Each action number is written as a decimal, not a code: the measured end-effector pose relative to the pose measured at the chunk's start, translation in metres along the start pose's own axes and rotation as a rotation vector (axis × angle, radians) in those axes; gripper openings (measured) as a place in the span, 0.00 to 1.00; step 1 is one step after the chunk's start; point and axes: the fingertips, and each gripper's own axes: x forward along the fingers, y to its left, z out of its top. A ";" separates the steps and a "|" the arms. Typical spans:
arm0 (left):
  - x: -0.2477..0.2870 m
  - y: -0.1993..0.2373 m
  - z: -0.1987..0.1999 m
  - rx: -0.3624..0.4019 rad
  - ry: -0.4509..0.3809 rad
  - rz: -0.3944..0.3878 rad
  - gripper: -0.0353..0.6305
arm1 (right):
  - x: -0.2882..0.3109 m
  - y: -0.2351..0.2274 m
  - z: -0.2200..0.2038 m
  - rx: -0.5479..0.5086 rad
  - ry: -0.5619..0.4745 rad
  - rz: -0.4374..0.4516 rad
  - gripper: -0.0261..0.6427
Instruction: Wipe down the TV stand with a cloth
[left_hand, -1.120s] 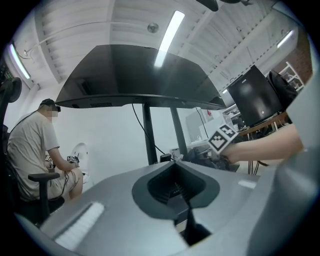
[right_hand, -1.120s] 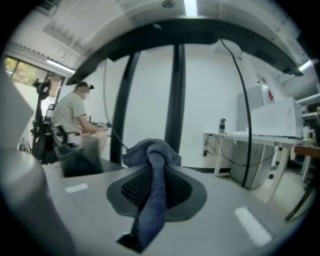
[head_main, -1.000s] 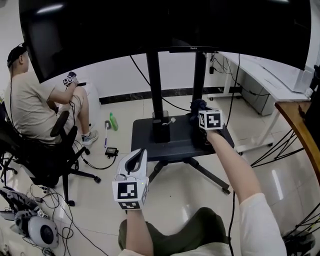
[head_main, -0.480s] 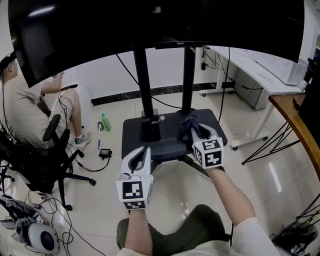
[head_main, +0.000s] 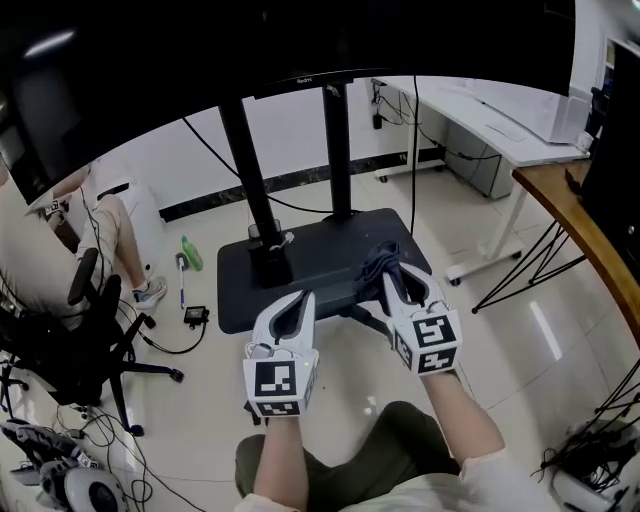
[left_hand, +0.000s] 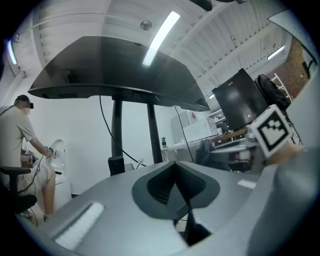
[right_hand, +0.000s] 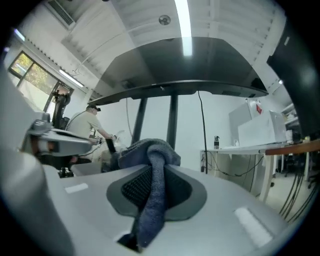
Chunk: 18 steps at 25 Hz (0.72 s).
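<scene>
The wiping stroke seems under way: the right gripper (head_main: 398, 280), jaws clamped on the dark blue cloth (head_main: 377, 260), holds it at the TV stand (head_main: 300, 262) base's near right edge, the left gripper (head_main: 297, 305) hovers closed and empty just off that edge, and next the cloth needs sweeping leftward across the base.

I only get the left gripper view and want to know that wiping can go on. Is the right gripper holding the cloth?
Observer: Yes. The right gripper is shut on the blue cloth.
Operator: Where is the cloth over the stand?
Observer: In the head view it is bunched over the front right part of the black base.
Operator: And my left gripper?
Observer: The left gripper is at the base's front edge, left of the right one, touching no cloth.
</scene>
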 end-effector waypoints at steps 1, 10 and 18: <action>0.002 0.000 -0.003 0.003 0.005 -0.001 0.29 | 0.024 -0.018 0.001 -0.011 0.020 -0.011 0.13; 0.010 0.011 -0.026 0.002 0.052 0.024 0.29 | 0.209 -0.135 -0.118 0.048 0.494 -0.058 0.13; 0.012 0.020 -0.038 0.008 0.065 0.034 0.29 | 0.122 -0.104 -0.078 0.023 0.332 -0.001 0.13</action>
